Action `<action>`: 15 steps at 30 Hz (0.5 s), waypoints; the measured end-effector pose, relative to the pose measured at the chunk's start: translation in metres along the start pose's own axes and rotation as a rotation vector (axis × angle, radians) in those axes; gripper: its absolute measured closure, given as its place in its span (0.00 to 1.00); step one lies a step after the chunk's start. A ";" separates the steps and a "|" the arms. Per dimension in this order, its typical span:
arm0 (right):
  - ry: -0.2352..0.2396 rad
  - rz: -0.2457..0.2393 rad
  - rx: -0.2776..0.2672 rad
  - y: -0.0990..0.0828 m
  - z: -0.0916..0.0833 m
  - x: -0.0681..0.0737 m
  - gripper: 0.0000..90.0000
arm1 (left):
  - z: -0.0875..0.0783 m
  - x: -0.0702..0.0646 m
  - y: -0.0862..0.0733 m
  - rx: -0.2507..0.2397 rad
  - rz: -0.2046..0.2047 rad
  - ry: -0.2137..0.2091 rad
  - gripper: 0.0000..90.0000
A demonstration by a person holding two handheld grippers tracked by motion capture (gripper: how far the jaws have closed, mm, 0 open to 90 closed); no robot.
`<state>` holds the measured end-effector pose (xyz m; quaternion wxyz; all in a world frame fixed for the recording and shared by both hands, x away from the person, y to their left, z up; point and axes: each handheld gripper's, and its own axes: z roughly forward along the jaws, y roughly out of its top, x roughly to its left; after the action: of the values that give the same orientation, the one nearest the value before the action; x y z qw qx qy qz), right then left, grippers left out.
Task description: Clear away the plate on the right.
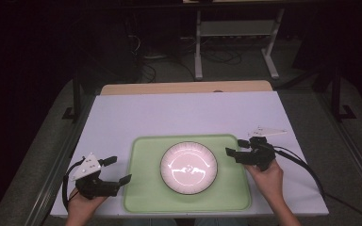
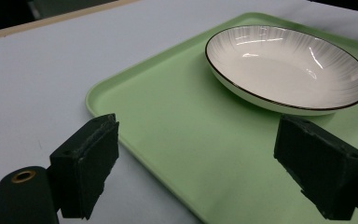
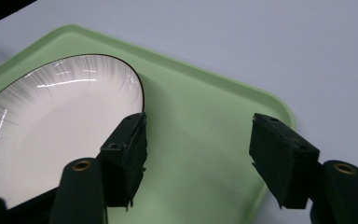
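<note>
Plate point(image 1: 188, 167) sits centred on the green tray point(image 1: 141, 188), so we judge placement done. Our right gripper point(image 1: 232, 151), right of the plate, is released and empty; left gripper point(image 1: 118, 170), left of it, gapes idle. Left: withdrawing.

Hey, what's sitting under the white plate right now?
The white plate sits on the green tray, which lies on the white table. The tray's surface is bare around the plate; the part directly beneath the plate is covered and cannot be seen.
</note>
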<state>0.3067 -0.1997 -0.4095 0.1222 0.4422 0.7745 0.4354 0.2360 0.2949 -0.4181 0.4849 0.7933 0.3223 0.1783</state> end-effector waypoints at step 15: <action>-0.078 -0.082 -0.077 -0.011 -0.033 -0.010 0.29 | 0.001 -0.001 0.000 0.006 0.000 -0.005 0.15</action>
<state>0.2874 -0.2286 -0.4004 0.1872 0.4218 0.7692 0.4420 0.2363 0.2935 -0.4187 0.4834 0.7951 0.3214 0.1756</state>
